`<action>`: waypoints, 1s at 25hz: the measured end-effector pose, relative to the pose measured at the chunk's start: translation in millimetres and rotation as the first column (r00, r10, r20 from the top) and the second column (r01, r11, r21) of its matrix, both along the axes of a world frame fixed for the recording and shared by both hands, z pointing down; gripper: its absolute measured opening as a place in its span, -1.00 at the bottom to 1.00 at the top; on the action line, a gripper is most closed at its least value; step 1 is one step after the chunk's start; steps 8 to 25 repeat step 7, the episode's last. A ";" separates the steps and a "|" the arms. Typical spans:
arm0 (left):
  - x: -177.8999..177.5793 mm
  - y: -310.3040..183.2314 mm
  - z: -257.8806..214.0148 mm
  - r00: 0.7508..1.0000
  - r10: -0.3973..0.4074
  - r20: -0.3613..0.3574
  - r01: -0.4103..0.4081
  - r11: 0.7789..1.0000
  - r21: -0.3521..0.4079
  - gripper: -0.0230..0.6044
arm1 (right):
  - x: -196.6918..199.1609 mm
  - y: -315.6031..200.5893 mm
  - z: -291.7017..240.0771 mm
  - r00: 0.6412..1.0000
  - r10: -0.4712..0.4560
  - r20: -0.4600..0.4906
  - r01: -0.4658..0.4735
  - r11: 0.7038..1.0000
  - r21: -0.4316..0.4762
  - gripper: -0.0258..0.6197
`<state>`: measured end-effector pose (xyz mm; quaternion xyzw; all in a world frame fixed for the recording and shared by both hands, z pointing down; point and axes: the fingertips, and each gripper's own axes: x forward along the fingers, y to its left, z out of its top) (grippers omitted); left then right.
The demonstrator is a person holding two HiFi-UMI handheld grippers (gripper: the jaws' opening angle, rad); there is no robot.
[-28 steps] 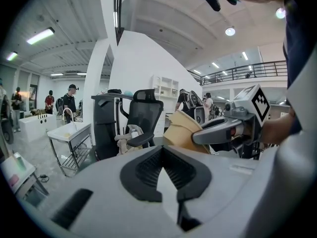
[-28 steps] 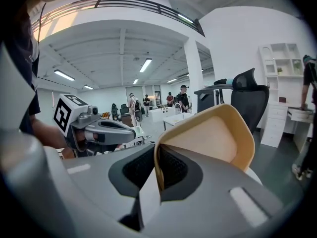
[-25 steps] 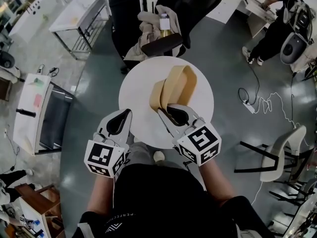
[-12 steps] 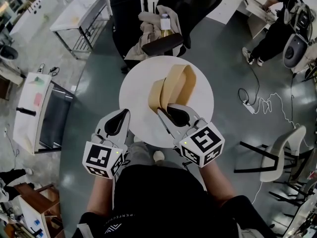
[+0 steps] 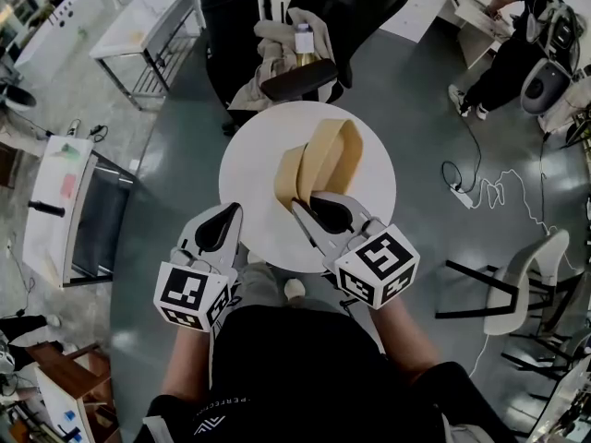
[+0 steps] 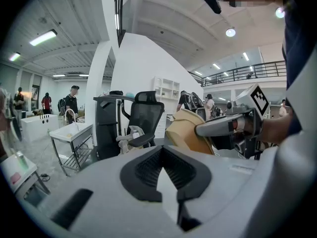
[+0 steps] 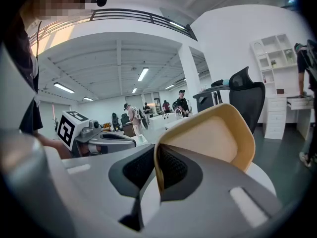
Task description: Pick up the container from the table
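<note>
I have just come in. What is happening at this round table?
A person holds a gripper in each hand at a round white table. The right gripper has its jaws closed on the wall of a tan container, which is tipped up. The left gripper hangs beside it, jaws together and empty. Whether the container is off the table is unclear.

Tan rounded plastic container [image 5: 319, 164], shallow, with a thick rolled rim; tipped up on its side over the round white table [image 5: 251, 155], near rim pinched between the right gripper's [image 5: 305, 206] jaws.
</note>
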<state>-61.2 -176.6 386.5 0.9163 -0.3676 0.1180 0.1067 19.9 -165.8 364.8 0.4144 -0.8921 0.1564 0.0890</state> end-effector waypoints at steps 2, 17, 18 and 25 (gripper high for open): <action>0.5 0.8 0.5 1.000 0.003 0.001 -0.003 1.000 -0.004 -0.95 | -0.5 0.1 -0.7 1.000 -0.001 0.005 0.001 1.000 -0.003 -0.84; -1.1 3.3 3.5 1.000 0.004 0.000 -0.004 1.000 -0.010 -0.95 | -3.6 2.6 0.8 1.000 -0.004 0.009 0.004 1.000 -0.007 -0.84; -1.1 3.3 3.5 1.000 0.004 0.000 -0.004 1.000 -0.010 -0.95 | -3.6 2.6 0.8 1.000 -0.004 0.009 0.004 1.000 -0.007 -0.84; -1.1 3.3 3.5 1.000 0.004 0.000 -0.004 1.000 -0.010 -0.95 | -3.6 2.6 0.8 1.000 -0.004 0.009 0.004 1.000 -0.007 -0.84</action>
